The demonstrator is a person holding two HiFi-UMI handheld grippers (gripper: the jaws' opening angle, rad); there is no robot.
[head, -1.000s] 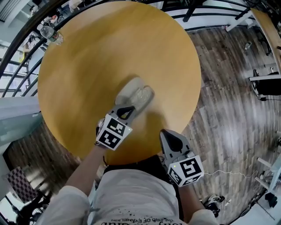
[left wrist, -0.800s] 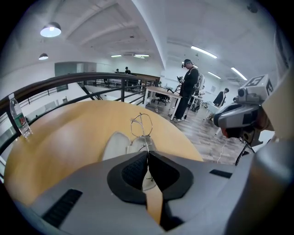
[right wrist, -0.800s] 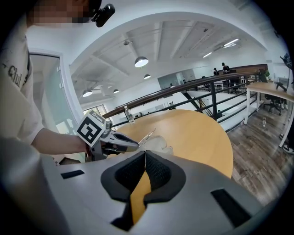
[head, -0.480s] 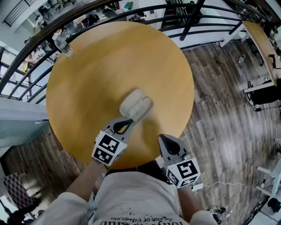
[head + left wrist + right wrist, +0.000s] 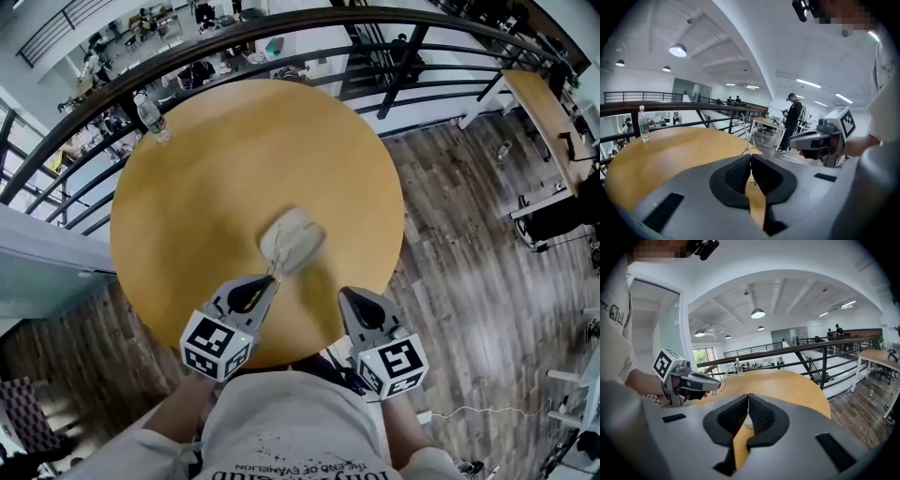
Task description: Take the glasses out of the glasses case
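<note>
While left gripper (image 5: 269,278) fingers pinch the glasses (image 5: 750,140) beside the case (image 5: 292,239), right gripper (image 5: 350,293) closed and empty, set-down on the surface (image 5: 202,187) likely follows.

Round wooden table (image 5: 206,178), dark railing (image 5: 824,362), plank floor (image 5: 469,244), round ceiling lamps (image 5: 758,313).

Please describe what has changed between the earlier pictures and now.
The left gripper, its fingers shut on the glasses, drew back from the glasses case toward the person, pulling the thin wire frame out. The case stayed in place on the table; the right gripper stayed shut and empty at the near edge.
</note>
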